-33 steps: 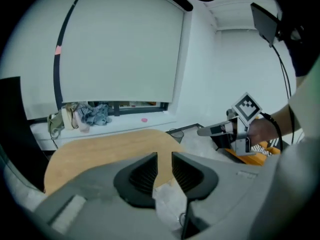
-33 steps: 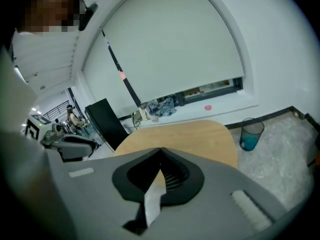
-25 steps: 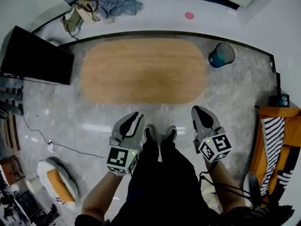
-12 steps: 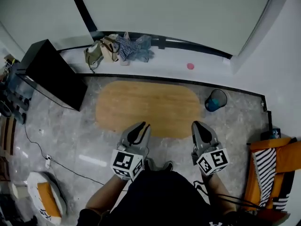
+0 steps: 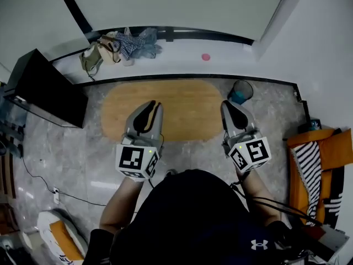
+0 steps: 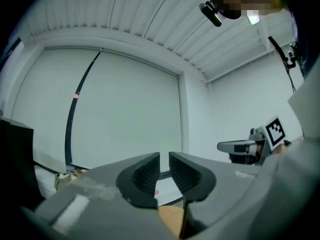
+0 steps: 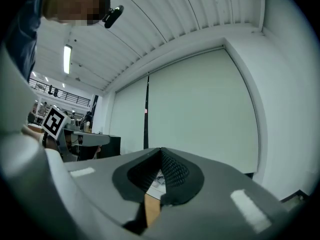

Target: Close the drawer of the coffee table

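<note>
The person stands on the grey floor (image 5: 66, 148) with both tools held out level in front of the body. The coffee table (image 5: 182, 106) lies on the floor just ahead of them; only its oval wooden top shows from above. Its drawer cannot be made out in any view.

The left hand-held gripper (image 5: 150, 108) hangs over the left half of the wooden top. Its jaws have just been closing, yet a narrow gap remains between the ribbed pads and nothing sits in it – it is released. The right hand-held gripper (image 5: 230, 107) hangs over the top's right end, its jaws clenched together on nothing. Neither tool touches the coffee table.

A teal bin (image 5: 240, 91) stands on the floor just beside the coffee table's right end. A black screen (image 5: 47, 90) stands on the floor off the left end. A heap of clothes and bags (image 5: 118, 44) lies against the far wall – well apart from the wooden top. An orange seat with a striped cloth (image 5: 309, 164) is at the right edge of the floor.
</note>
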The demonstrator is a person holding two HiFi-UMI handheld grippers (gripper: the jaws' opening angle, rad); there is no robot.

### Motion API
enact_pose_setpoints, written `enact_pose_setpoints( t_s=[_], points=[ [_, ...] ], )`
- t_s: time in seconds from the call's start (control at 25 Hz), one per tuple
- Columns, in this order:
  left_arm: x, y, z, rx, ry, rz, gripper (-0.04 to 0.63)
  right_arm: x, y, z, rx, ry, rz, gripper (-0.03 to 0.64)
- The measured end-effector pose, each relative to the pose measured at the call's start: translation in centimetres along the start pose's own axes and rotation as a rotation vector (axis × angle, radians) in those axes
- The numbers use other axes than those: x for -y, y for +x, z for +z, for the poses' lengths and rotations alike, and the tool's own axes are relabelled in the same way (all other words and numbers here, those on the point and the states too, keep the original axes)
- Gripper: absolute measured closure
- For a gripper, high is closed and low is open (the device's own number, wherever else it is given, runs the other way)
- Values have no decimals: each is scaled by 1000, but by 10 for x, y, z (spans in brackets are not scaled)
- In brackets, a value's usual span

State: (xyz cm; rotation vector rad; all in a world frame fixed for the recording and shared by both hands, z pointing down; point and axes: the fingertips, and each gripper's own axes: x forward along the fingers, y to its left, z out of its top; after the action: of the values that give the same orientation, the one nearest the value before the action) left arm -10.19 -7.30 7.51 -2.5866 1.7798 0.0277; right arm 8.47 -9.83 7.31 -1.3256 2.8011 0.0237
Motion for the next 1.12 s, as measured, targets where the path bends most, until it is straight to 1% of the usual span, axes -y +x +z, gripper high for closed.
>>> enact_pose_setpoints(
  t_s=[0.12, 0.32, 0.48, 0.76, 1.12],
  points=[
    [-6, -5, -1, 10, 7, 11, 543, -7, 0, -1, -5, -20, -12, 615],
    [-22, -11, -10, -1, -5, 58, 592, -13, 7, -1, -16, -48, -26, 615],
    [-34, -14, -21, -25, -29, 62, 594, -18, 14, -4, -26, -54, -35, 615],
    [-44, -25, -39, -59, -46, 51, 594, -36, 14, -16, -47, -41, -52, 615],
    [-44, -41, -44, -63, -53, 38, 594, -52, 5, -27, -65, -23, -56, 615]
  ],
)
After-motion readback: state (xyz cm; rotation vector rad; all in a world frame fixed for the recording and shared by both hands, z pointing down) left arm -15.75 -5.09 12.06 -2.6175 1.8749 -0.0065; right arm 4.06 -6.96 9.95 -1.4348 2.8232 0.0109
